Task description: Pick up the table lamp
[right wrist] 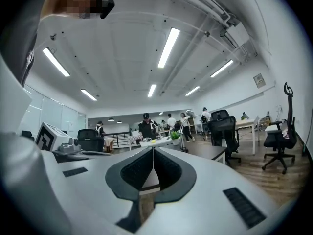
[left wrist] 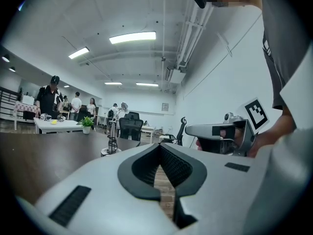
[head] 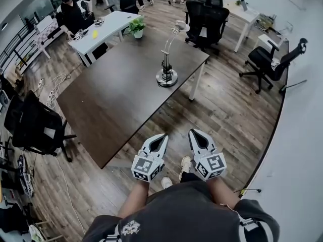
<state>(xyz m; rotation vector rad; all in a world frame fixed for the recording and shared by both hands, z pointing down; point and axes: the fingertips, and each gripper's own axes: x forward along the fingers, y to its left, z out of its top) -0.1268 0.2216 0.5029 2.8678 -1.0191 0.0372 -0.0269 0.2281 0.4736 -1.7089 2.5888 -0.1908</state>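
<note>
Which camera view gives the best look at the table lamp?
The head view: the table lamp stands whole, base to head, on the dark table. In both gripper views the table lamp is small and far off.

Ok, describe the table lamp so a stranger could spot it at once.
Find the large dark table mid-room. Near its far right corner stands the table lamp, alone on it. A round shiny base and thin bent arm set it apart from the leafy potted plant on the white table beyond.
</note>
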